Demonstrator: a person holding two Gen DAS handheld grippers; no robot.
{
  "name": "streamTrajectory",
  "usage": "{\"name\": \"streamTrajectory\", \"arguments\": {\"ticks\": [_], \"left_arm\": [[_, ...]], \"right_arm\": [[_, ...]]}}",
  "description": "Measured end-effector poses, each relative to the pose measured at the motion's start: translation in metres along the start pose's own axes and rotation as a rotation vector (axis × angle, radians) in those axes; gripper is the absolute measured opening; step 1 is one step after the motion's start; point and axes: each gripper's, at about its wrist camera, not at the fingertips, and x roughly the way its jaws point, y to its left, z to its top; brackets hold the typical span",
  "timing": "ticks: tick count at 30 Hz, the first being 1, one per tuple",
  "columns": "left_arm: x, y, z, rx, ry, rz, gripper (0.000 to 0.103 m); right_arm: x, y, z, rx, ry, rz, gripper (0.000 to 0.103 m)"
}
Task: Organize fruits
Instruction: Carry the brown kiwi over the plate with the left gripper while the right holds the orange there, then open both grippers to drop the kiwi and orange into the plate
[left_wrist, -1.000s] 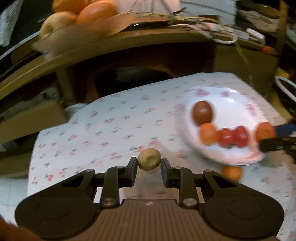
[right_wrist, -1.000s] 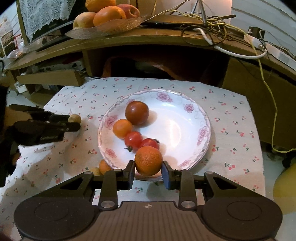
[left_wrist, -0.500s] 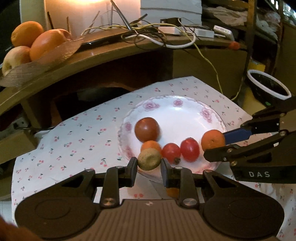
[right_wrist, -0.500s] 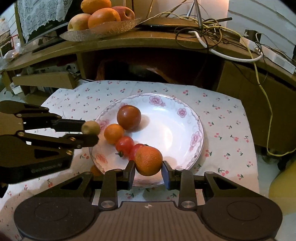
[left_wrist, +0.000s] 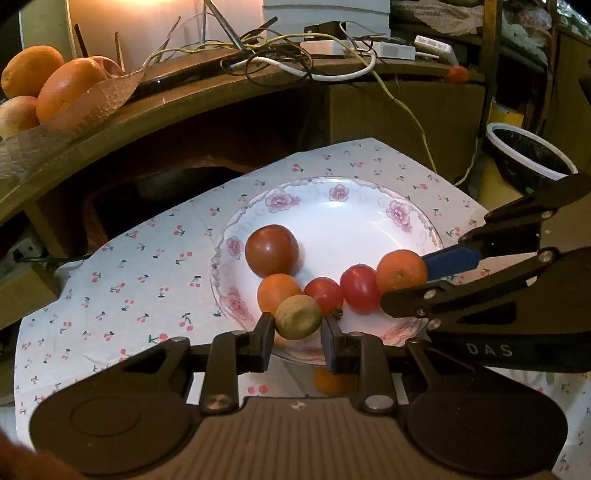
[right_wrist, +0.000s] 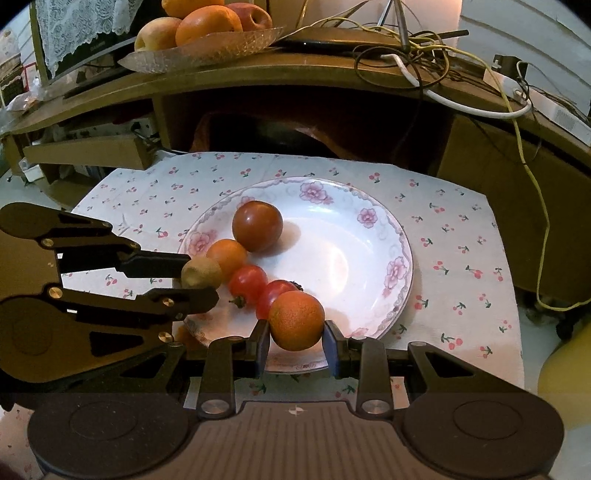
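A white flowered plate (left_wrist: 354, 210) (right_wrist: 373, 254) on the cherry-print cloth holds a dark red tomato (left_wrist: 272, 250) (right_wrist: 257, 226), a small orange fruit (left_wrist: 277, 295) (right_wrist: 226, 256) and two red cherry tomatoes (left_wrist: 360, 287) (right_wrist: 248, 283). My left gripper (left_wrist: 297, 325) (right_wrist: 197, 278) is shut on a small brown-green fruit (left_wrist: 297, 316) (right_wrist: 201, 272) over the plate's near left rim. My right gripper (right_wrist: 295, 334) (left_wrist: 406, 277) is shut on an orange (right_wrist: 296, 319) (left_wrist: 401, 271) over the plate's front edge.
Another small orange fruit (left_wrist: 332, 382) (right_wrist: 183, 334) lies on the cloth by the plate's front edge. A wooden shelf behind carries a glass dish of large fruit (right_wrist: 207, 33) (left_wrist: 55, 88) and tangled cables (right_wrist: 413, 62). A black bin (left_wrist: 528, 158) stands at the right.
My left gripper carried the brown-green fruit rightward from over the bare cloth to the plate's rim. My right gripper still holds the orange and has edged lower over the plate's front.
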Motion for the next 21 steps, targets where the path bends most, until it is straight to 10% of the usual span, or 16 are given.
{"name": "streamTrajectory", "arguments": {"ticks": [21], "left_arm": [[0.0037, -0.0031, -0.001, 0.018, -0.002, 0.025, 0.033]], "right_arm": [[0.006, -0.0034, 0.0016, 0.007, -0.024, -0.013, 0.038]]}}
